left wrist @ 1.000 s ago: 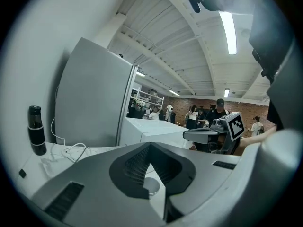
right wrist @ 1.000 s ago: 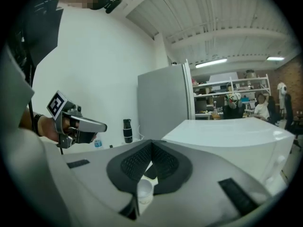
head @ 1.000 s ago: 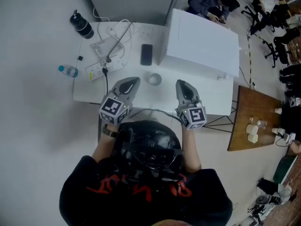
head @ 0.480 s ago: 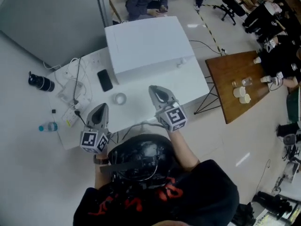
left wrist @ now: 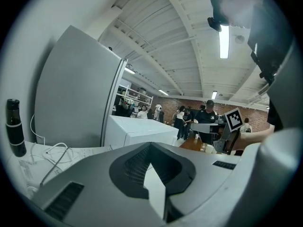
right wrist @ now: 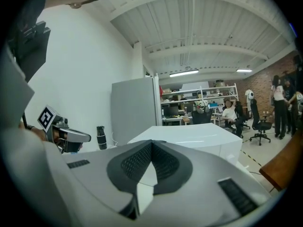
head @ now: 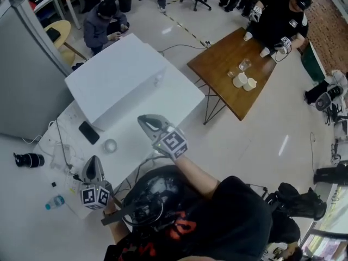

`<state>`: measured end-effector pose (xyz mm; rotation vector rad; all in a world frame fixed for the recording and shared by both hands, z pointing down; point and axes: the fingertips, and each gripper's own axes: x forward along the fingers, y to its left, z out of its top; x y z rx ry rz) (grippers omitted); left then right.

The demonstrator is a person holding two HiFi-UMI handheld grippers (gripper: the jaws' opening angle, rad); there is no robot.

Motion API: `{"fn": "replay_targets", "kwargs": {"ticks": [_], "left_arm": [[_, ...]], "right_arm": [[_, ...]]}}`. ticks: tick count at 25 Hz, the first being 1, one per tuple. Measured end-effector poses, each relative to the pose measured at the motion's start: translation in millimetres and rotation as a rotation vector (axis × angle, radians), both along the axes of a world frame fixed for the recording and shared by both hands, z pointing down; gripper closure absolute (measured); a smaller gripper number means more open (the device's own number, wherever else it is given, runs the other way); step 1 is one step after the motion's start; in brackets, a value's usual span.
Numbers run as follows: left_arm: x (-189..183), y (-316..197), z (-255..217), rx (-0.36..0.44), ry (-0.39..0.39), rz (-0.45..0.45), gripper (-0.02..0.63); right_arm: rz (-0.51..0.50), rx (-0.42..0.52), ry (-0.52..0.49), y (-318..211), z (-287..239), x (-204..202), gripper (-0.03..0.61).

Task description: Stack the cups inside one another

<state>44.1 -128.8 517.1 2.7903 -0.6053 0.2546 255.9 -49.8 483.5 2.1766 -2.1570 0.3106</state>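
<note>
A small round grey cup [head: 110, 145] stands on the white table [head: 163, 105], between my two grippers. My left gripper [head: 92, 159] hangs over the table's near left corner, shut and empty. In the left gripper view its jaws [left wrist: 150, 144] meet at the tips with only the tabletop behind them. My right gripper [head: 143, 119] is held over the middle of the table, right of the cup, shut with nothing in it. Its jaw tips [right wrist: 151, 143] also touch. Each gripper shows in the other's view: the right one [left wrist: 222, 137] and the left one [right wrist: 68, 137].
A large white box [head: 114, 75] fills the back of the table, with a black phone [head: 89, 132] and cables [head: 60, 145] to its left. A black bottle [head: 27, 160] and a grey cabinet [head: 27, 80] are at left. A brown table [head: 217, 64] with cups [head: 242, 81] and people stands at right.
The head view has swung round. My right gripper has moved across the table, further from the left one. The left gripper has stayed low at the table's near corner.
</note>
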Motion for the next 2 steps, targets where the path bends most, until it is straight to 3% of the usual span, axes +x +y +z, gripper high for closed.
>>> {"fn": "replay_targets", "kwargs": {"ticks": [2], "left_arm": [[23.7, 2.1, 6.7, -0.007, 0.016, 0.046, 0.614]], "right_arm": [[0.044, -0.006, 0.003, 8.4, 0.4, 18.5, 0.574]]}}
